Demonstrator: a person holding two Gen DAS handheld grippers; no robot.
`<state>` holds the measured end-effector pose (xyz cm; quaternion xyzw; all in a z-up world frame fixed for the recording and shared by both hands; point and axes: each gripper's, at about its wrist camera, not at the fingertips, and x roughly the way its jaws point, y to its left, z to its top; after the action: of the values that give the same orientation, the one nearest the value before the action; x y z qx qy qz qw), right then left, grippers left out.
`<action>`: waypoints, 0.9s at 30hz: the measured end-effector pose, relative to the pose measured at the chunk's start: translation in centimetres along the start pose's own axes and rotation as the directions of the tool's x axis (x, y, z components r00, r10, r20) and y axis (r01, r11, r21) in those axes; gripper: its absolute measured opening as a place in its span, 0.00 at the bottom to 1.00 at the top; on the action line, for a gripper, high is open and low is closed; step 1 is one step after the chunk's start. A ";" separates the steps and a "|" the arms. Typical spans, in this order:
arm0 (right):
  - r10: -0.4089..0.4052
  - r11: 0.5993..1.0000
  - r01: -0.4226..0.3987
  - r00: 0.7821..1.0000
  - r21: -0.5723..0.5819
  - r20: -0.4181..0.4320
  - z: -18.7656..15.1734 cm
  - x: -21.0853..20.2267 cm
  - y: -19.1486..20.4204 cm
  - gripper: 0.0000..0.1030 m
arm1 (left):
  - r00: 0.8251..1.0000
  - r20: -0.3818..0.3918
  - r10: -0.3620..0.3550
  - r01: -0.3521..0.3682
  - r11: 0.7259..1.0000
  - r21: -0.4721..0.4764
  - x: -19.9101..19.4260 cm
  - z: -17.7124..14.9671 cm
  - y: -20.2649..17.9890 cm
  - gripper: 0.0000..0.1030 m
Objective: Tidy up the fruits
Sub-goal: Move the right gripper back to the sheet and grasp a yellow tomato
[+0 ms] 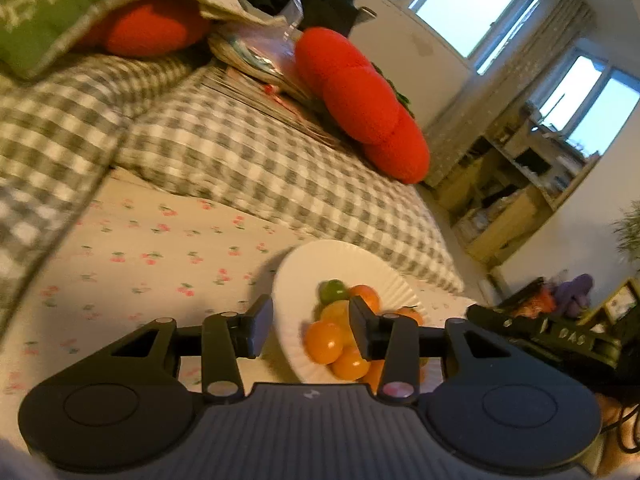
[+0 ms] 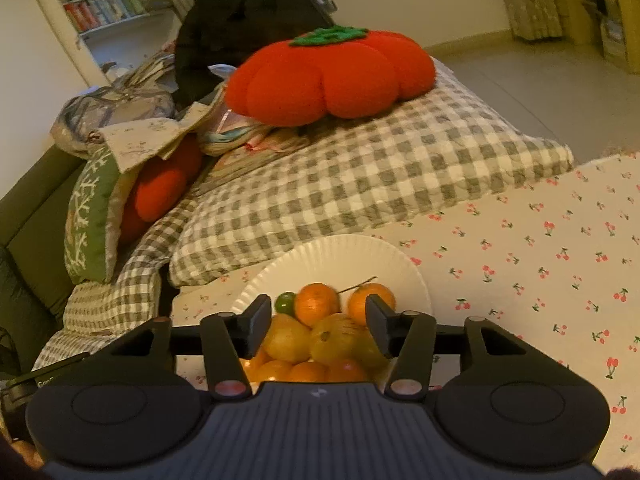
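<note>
A white fluted paper plate [image 1: 316, 266] [image 2: 332, 258] lies on the cherry-print sheet and holds a pile of fruit: several oranges [image 1: 323, 342] [image 2: 316, 305], yellow fruits [image 2: 334, 338] and a small green lime [image 1: 332, 291] [image 2: 285, 303]. My left gripper [image 1: 310, 326] is open and empty, hovering just before the plate's near rim. My right gripper [image 2: 320, 328] is open and empty, its fingers either side of the fruit pile, above it. The right gripper's black body [image 1: 560, 332] shows at the right of the left wrist view.
A grey checked pillow [image 1: 256, 160] [image 2: 360, 176] lies behind the plate. A red tomato-shaped cushion [image 1: 360, 100] [image 2: 332, 76] rests on it. A second red cushion [image 2: 160, 192] and a green cushion [image 2: 92, 216] lie further left. The cherry-print sheet [image 2: 540, 260] stretches right.
</note>
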<state>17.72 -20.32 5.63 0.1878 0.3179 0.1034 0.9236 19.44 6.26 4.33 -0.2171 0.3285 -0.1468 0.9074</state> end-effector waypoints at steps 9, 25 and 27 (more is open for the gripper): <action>0.010 0.997 -0.010 1.000 -0.073 0.001 -0.9 -0.8 2.3 0.61 | 0.990 0.044 0.135 -0.135 0.991 -0.013 -4.0 -0.4 -0.2 0.45; -0.016 0.933 0.001 0.999 -0.361 -0.039 -6.1 -2.5 8.3 0.91 | 0.919 0.062 0.389 -0.393 0.917 0.068 -7.5 -4.5 1.1 0.80; -0.003 0.909 -0.014 0.999 -0.417 -0.040 -6.7 -3.2 9.4 0.91 | 0.914 0.063 0.400 -0.405 0.910 0.093 -7.7 -5.4 0.9 0.82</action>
<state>10.37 -10.86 6.37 -0.0147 0.3063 0.1752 0.9356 10.24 8.60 4.25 -0.1004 0.3388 0.0311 0.9350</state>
